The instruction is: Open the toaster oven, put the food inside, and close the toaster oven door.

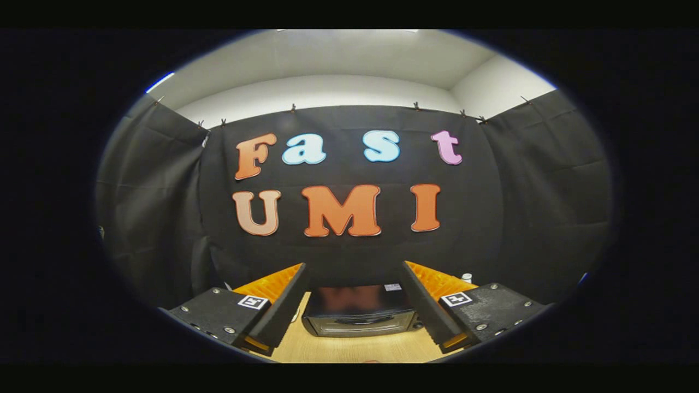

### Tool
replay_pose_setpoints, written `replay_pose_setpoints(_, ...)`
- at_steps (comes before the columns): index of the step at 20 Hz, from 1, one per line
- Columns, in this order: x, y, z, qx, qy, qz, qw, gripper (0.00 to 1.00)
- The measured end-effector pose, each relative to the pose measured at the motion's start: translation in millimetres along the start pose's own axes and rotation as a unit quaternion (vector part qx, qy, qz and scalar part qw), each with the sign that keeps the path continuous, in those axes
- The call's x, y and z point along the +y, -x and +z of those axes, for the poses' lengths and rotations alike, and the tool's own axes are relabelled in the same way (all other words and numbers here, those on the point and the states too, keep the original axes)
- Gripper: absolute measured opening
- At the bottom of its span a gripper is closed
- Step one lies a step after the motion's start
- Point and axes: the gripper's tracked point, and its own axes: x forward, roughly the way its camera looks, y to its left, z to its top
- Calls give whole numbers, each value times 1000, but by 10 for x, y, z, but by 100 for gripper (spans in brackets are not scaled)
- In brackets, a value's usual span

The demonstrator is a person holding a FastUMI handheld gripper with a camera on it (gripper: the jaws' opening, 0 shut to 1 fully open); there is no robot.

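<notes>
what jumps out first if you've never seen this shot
The toaster oven draws the eye first: a dark box with a shiny front, sitting on the light wooden table ahead of the tool, framed in the gap between its two fingers. Those fingers stand wide apart and hold nothing. Behind the oven hangs the black cloth wall of the booth.

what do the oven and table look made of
Oven, seen ahead between the open gripper fingers: likely glossy metal or glass, since its dark top mirrors the wall. Table: pale wood or wood-look laminate, matte, with faint grain.
</notes>
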Motion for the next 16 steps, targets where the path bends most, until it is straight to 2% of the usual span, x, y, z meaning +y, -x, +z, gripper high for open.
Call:
replay_pose_setpoints(12,54,-442,-564,31,5,15,999,99)
replay_pose_setpoints(16,8,-661,-966,69,23,15,997,99)
